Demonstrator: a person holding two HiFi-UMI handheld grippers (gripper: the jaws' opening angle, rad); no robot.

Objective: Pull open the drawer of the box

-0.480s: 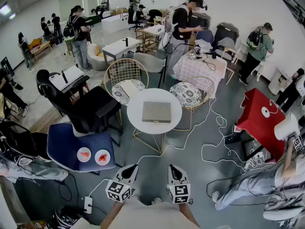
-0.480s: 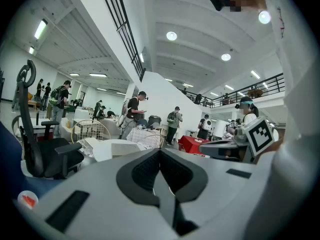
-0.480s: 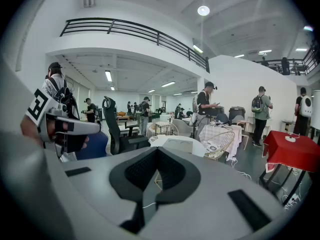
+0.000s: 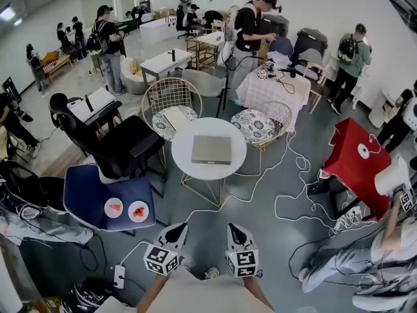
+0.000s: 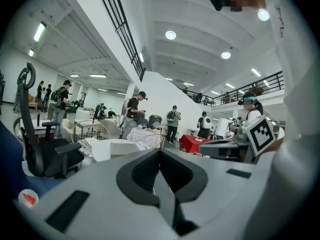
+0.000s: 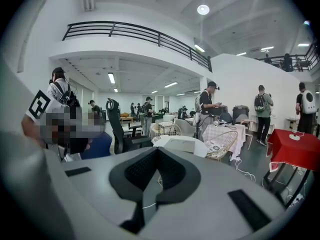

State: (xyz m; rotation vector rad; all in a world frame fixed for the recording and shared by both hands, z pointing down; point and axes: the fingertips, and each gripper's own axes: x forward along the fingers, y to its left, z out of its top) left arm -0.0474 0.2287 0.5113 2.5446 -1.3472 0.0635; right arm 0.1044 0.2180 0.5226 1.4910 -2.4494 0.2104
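Ahead of both sets of jaws, and well apart from them, the grey box (image 4: 212, 149) lies flat on the round white table (image 4: 208, 173). Your left gripper (image 4: 178, 229) and right gripper (image 4: 233, 229) hang side by side above the floor. Each is clenched on nothing, its pads meeting. A blue chair (image 4: 85, 194) stands out beyond the left jaws.

Matt grey box (image 4: 212, 150) — smooth white table (image 4: 208, 173)

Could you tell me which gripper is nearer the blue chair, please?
Left: the left gripper sits below-right of the blue chair in the head view; the right gripper is farther right.
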